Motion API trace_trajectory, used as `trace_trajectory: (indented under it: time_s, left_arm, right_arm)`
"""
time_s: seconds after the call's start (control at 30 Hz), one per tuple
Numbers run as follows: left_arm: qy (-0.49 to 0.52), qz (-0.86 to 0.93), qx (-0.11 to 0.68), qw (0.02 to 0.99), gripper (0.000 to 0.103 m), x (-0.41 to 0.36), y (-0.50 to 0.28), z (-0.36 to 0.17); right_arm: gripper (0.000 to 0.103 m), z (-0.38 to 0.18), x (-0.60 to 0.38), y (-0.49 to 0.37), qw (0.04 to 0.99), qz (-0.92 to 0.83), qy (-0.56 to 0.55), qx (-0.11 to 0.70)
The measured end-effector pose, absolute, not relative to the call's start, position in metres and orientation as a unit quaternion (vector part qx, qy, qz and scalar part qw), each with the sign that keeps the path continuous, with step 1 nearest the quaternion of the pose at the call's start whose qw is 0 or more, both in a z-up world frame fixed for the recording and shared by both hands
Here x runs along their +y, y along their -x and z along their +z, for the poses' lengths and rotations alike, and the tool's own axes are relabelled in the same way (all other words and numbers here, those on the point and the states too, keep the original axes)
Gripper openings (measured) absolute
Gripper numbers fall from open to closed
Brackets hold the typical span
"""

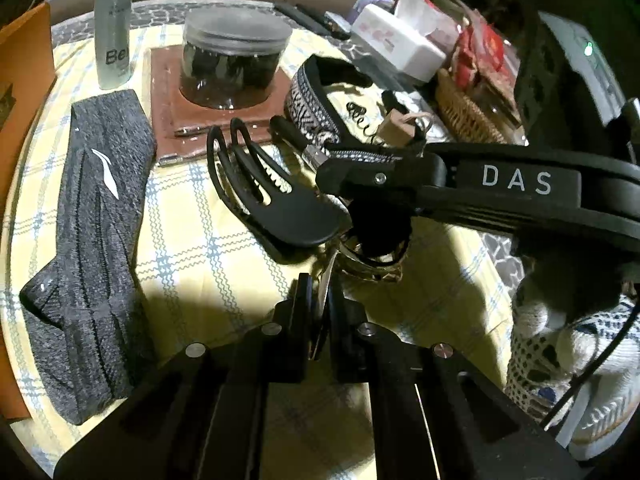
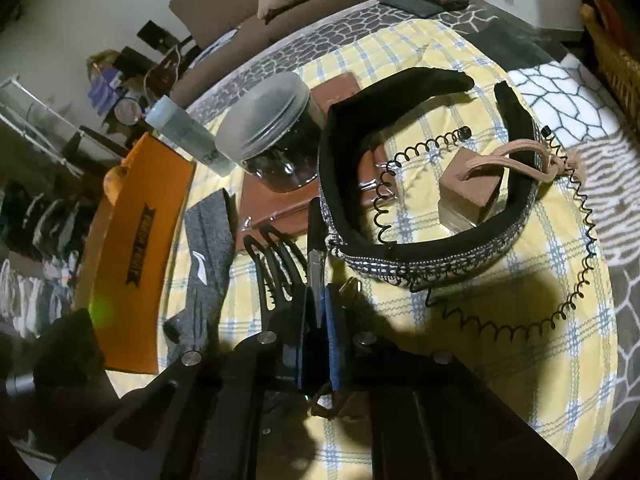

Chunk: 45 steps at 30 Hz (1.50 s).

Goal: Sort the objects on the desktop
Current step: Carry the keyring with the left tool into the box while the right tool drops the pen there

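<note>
On the yellow checked cloth (image 1: 200, 248) my left gripper (image 1: 323, 296) is shut on a thin silvery metal piece (image 1: 327, 276) that joins a gold ring (image 1: 372, 266). My right gripper (image 1: 340, 192) comes in from the right above it. In the right wrist view that gripper (image 2: 318, 320) is shut on a slim black stick with a metal end (image 2: 316, 248). A black claw clip (image 1: 264, 196) lies just left of both grippers. A grey sock (image 1: 96, 216) lies at the far left. A patterned headband (image 2: 400, 256) curves around a brown block with a strap (image 2: 468, 196).
A dark-filled jar (image 1: 232, 64) stands on a brown mat (image 1: 168, 120), with a clear bottle (image 1: 114, 28) to its left. An orange box (image 2: 140, 240) borders the left side. A black spiral band (image 2: 568, 280), a tissue box (image 1: 400, 44) and a wicker basket (image 1: 468, 116) crowd the right.
</note>
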<state>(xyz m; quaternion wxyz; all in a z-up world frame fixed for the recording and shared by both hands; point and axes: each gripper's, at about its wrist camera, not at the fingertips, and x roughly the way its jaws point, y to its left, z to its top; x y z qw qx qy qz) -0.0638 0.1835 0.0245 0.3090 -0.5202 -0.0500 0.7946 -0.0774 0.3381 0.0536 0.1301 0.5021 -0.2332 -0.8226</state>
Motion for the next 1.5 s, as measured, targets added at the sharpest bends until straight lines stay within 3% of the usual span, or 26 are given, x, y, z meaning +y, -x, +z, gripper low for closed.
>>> trace_trajectory:
  time_s: [0.4, 0.7, 1.1, 1.5]
  left_arm:
    - [0.489, 0.812, -0.058, 0.312, 0.006, 0.156, 0.054, 0.072]
    - [0.466, 0.832, -0.065, 0.294, 0.006, 0.115, 0.048, 0.113]
    - [0.415, 0.873, -0.087, 0.241, 0.006, -0.004, 0.037, 0.167]
    - [0.414, 0.900, -0.055, 0.123, 0.006, -0.127, 0.065, 0.138]
  right_arm:
    - [0.007, 0.087, 0.348, 0.060, 0.184, -0.812, -0.433, -0.344]
    - [0.007, 0.136, 0.310, 0.050, 0.230, -0.819, -0.388, -0.354]
    - [0.007, 0.175, 0.229, 0.048, 0.274, -0.813, -0.391, -0.332]
    - [0.007, 0.141, 0.124, 0.077, 0.293, -0.788, -0.436, -0.322]
